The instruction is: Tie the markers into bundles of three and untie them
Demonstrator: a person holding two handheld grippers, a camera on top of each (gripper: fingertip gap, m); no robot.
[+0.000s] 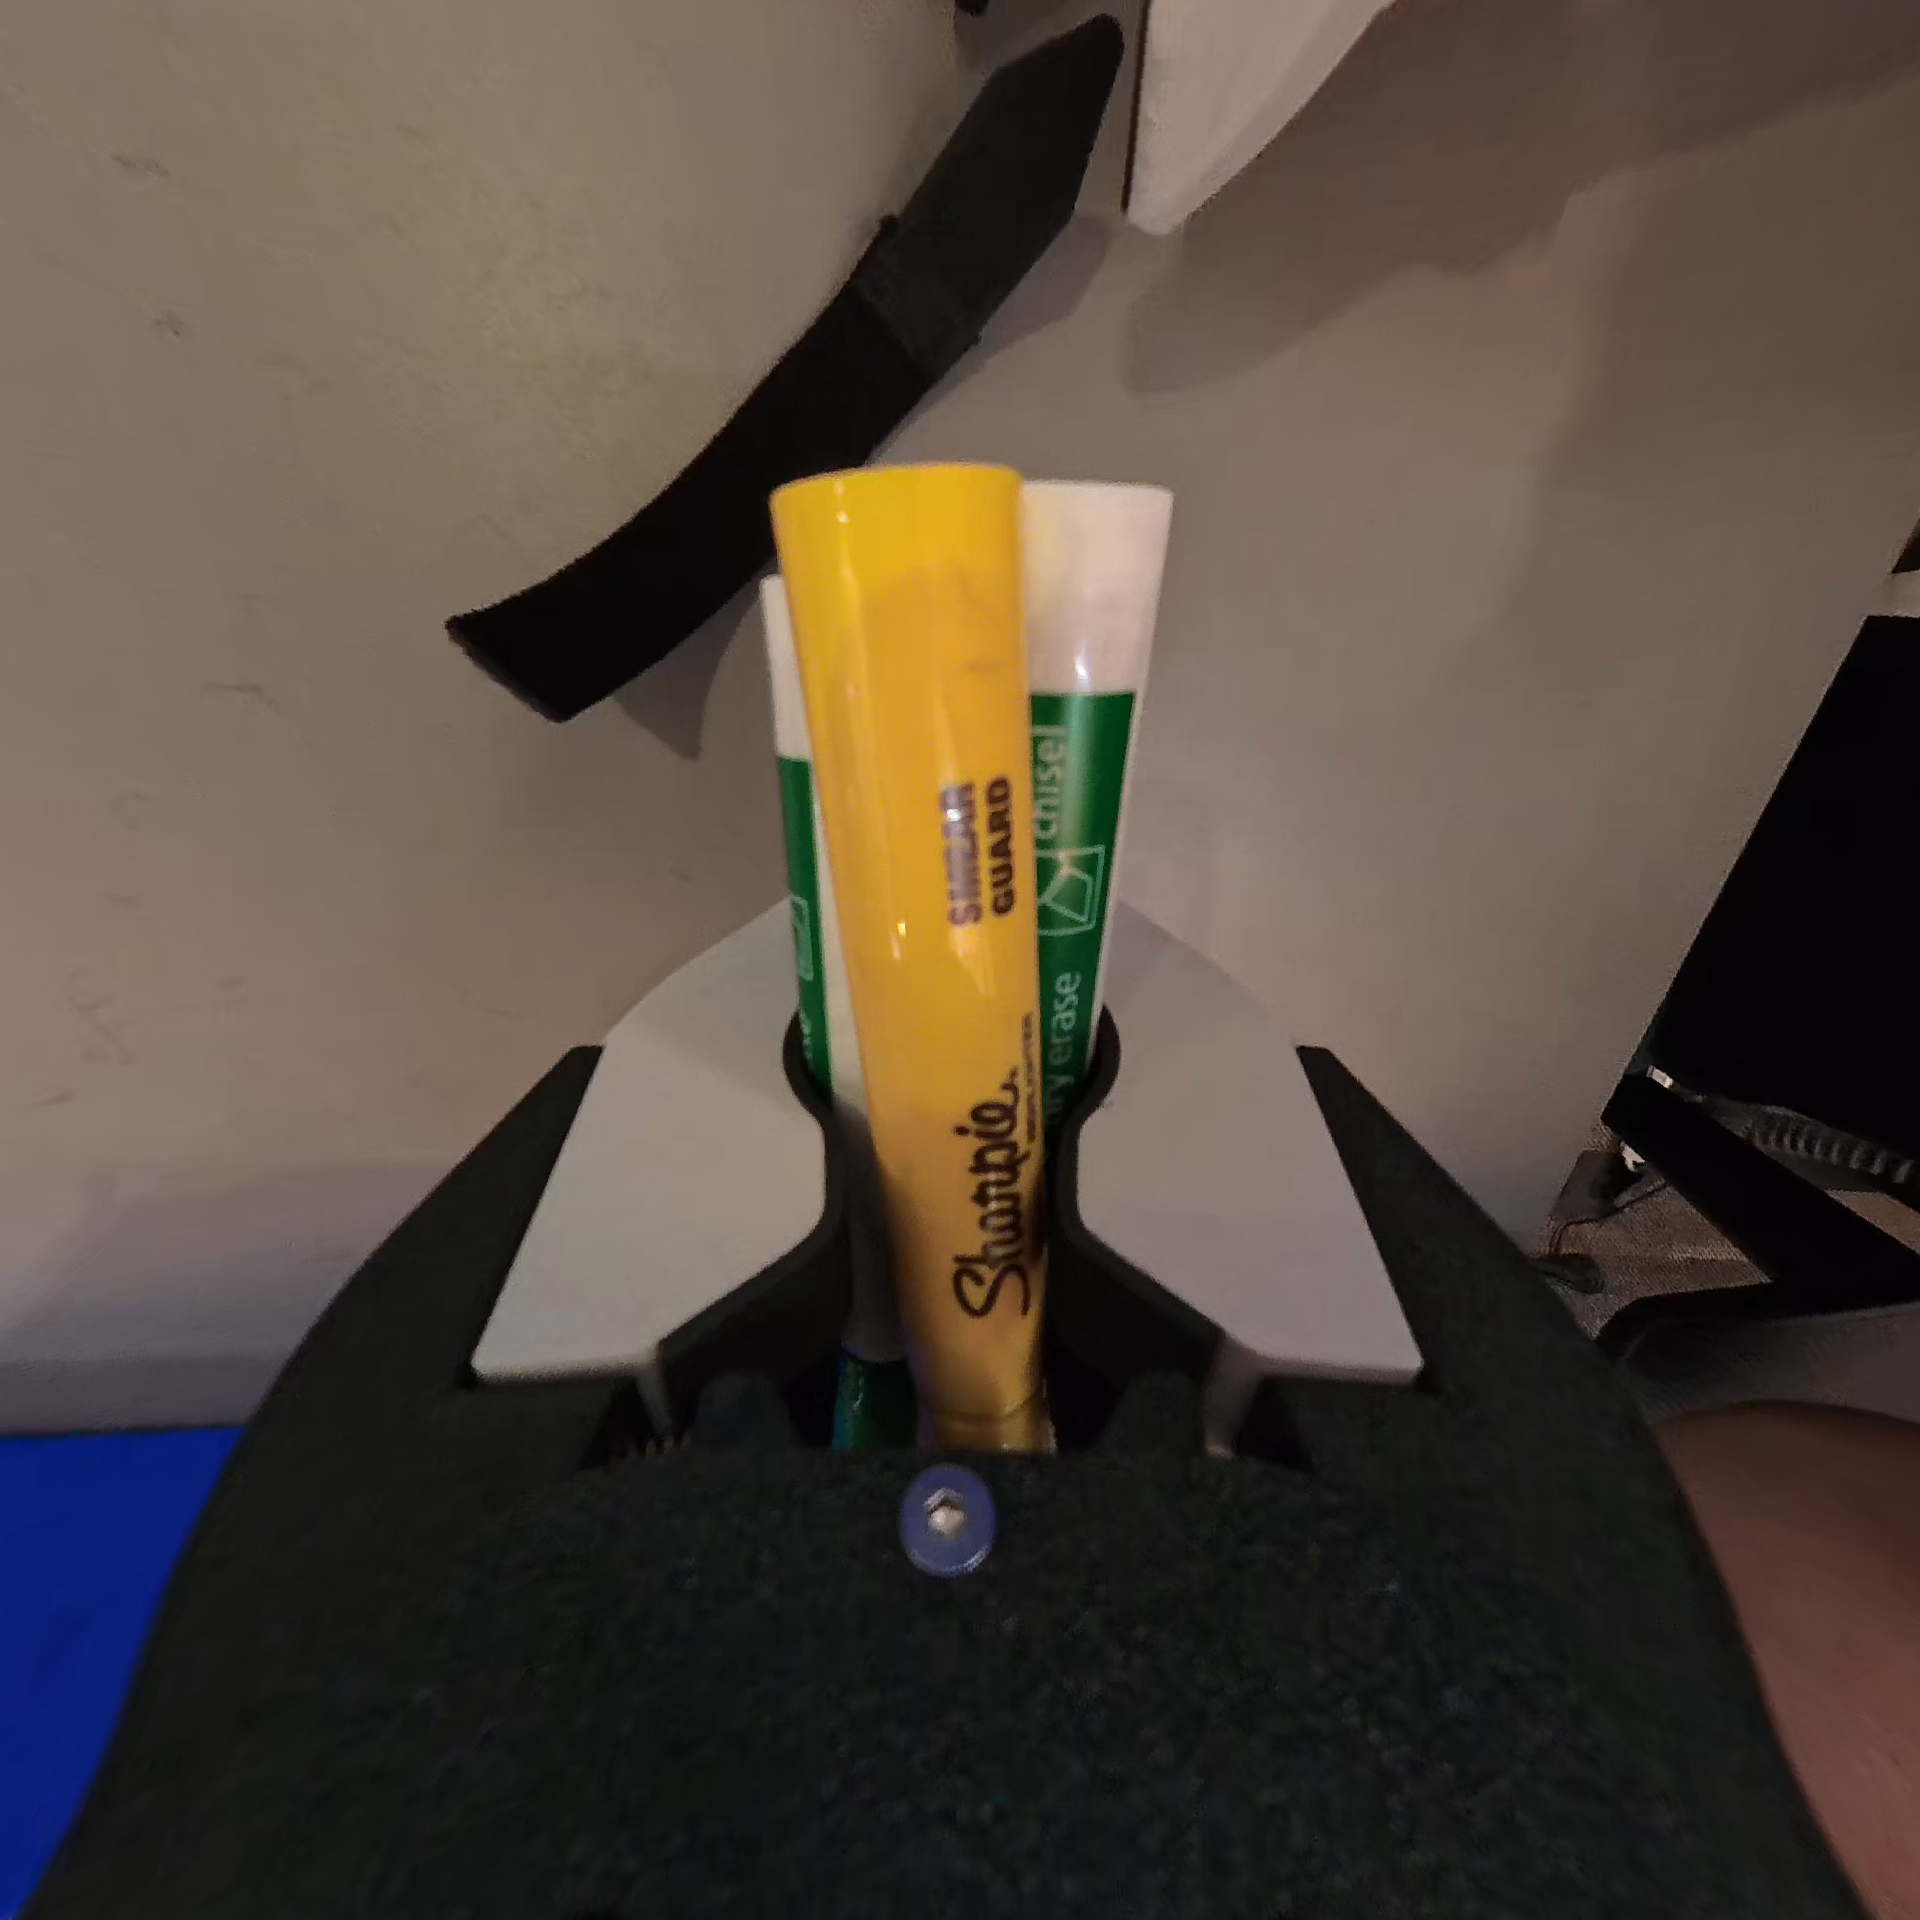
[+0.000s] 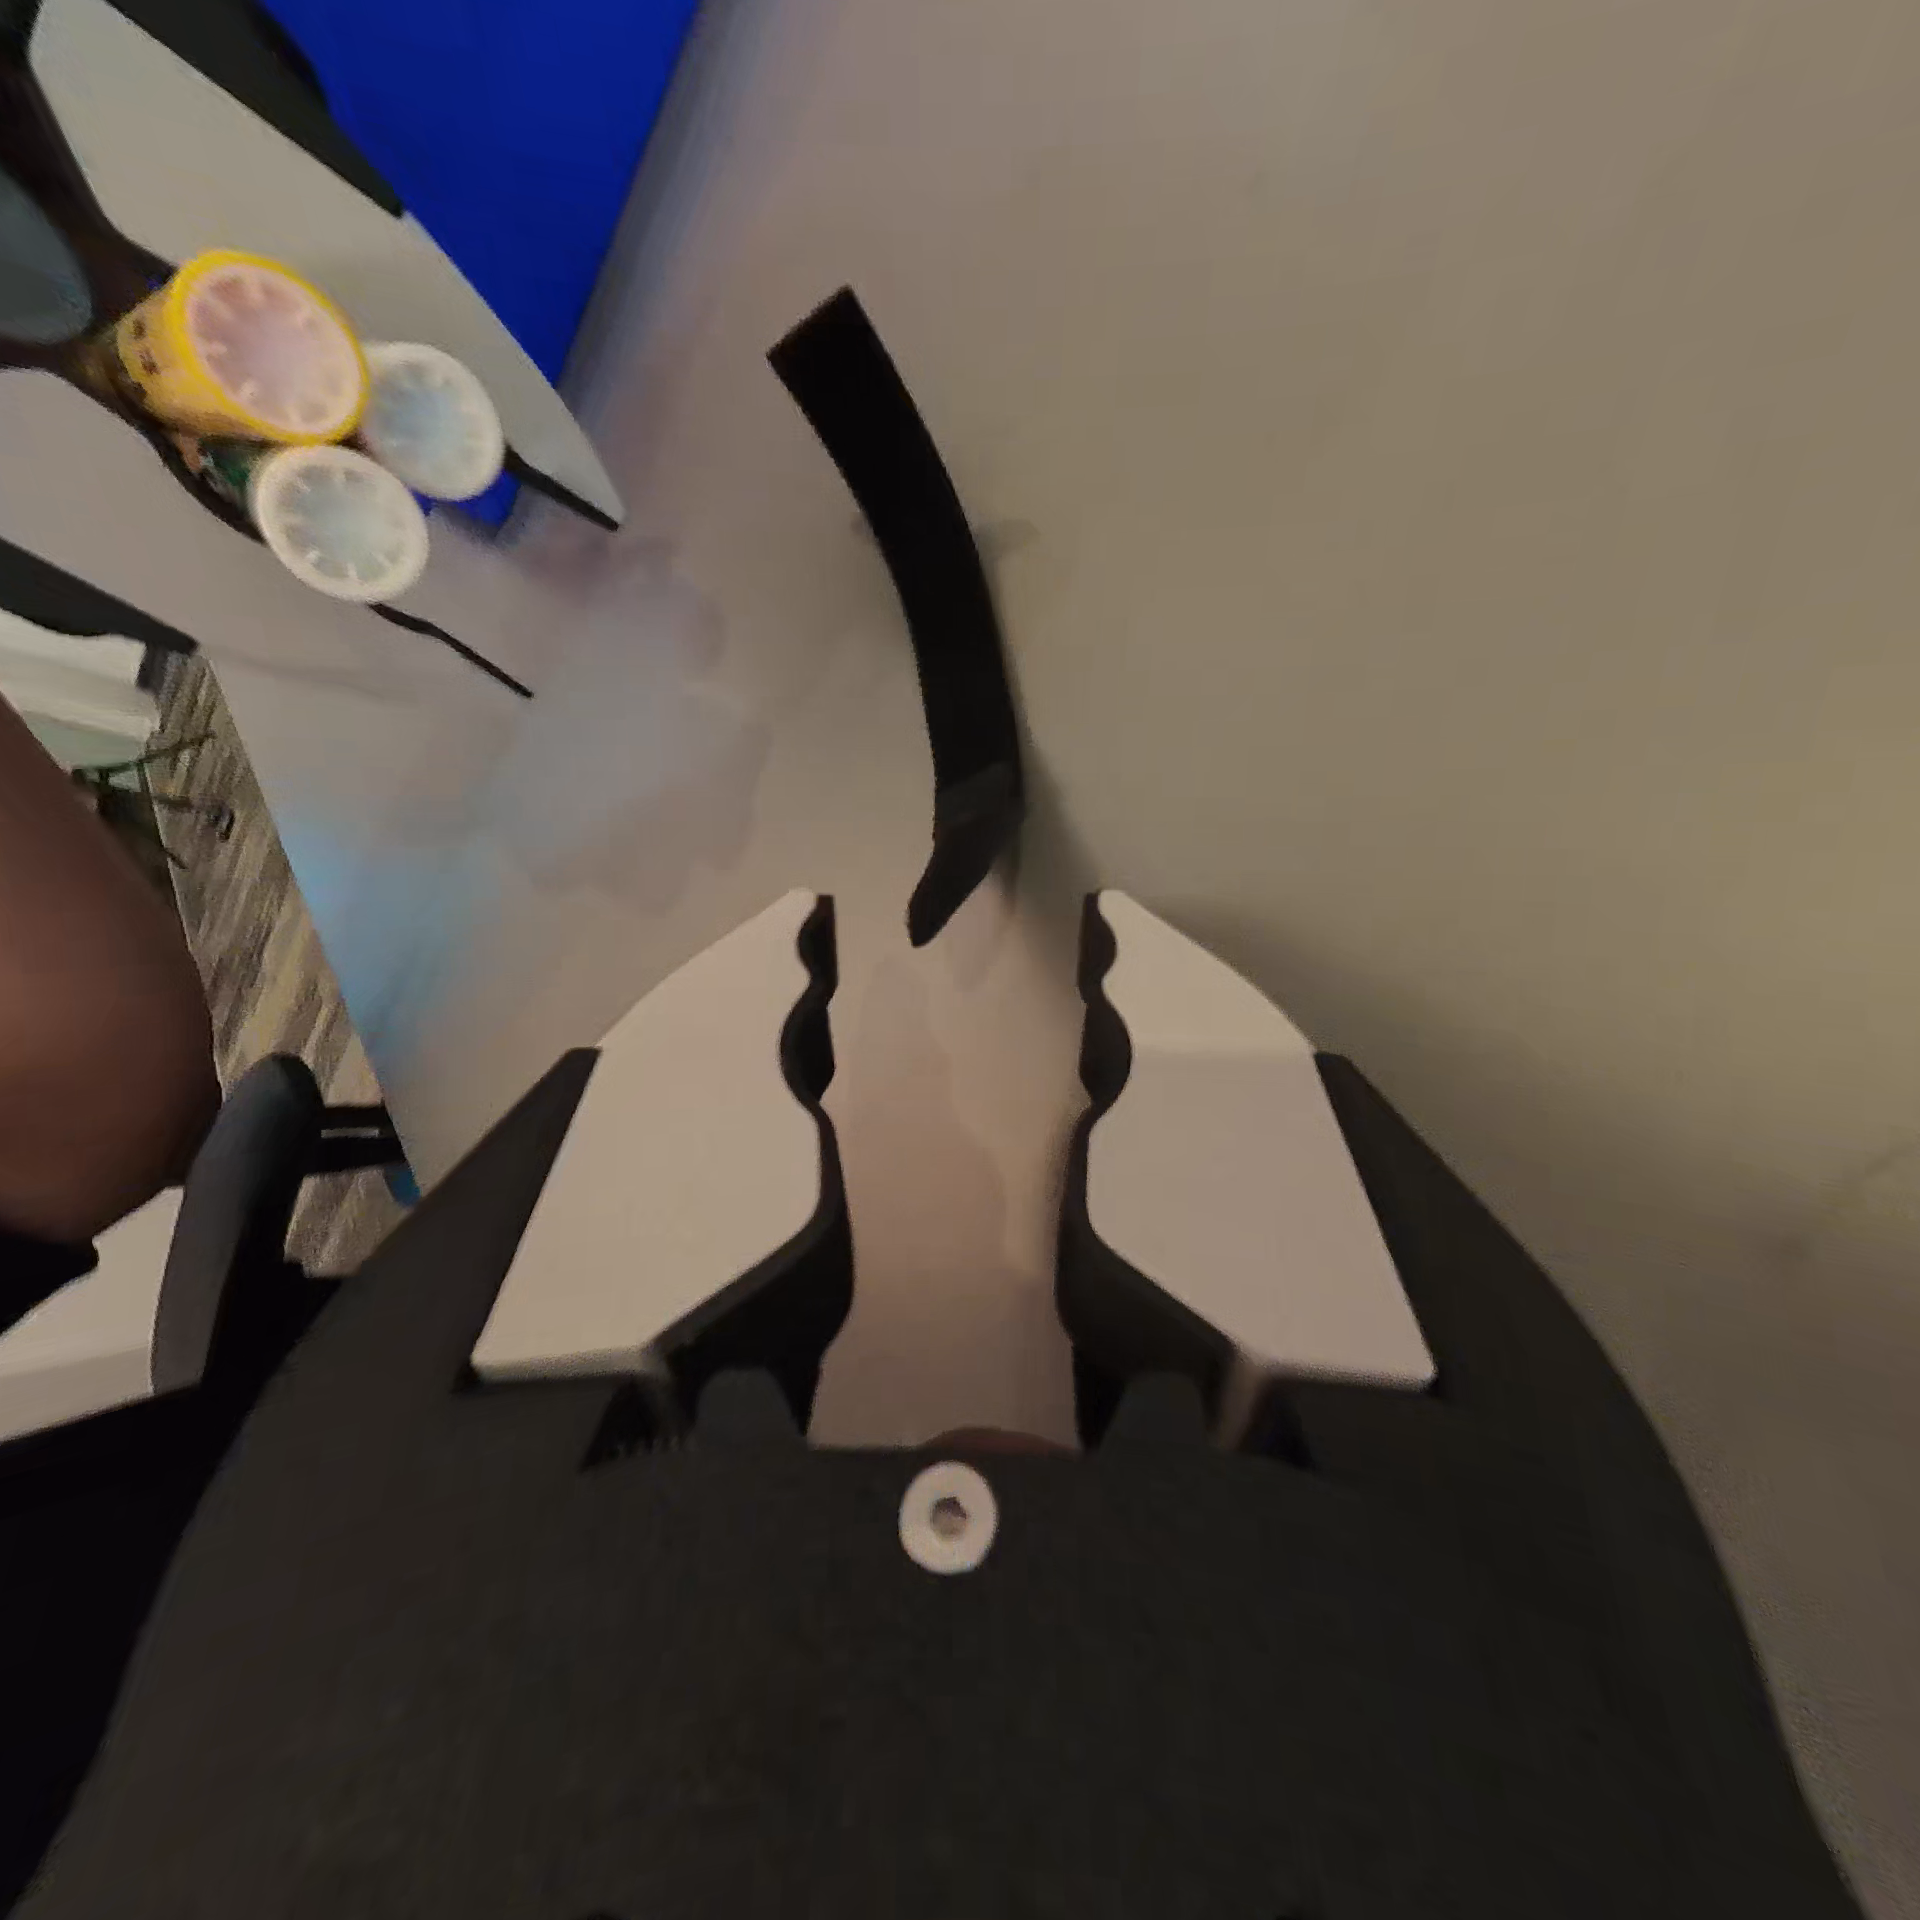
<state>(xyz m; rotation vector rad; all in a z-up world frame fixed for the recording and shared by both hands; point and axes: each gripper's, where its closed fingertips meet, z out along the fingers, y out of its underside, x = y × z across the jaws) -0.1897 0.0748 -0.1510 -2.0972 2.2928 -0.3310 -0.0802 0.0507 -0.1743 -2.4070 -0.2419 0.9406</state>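
Left gripper (image 1: 951, 1049) clamps 3 markers (image 1: 914, 883), unbound. Right gripper (image 2: 956, 935) gapes w/ nothing held, near black strap (image 2: 925, 582); markers may splay.

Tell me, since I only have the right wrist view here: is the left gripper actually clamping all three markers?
Observer: Yes. The left gripper is shut on them, with the barrels seated in its round notch.
Operator: Any strap round them?
Observer: None; the barrels are bare. The black strap lies loose on the table beyond their ends.
Operator: How are they stacked?
Observer: The yellow marker lies on top, over two white markers with green labels.
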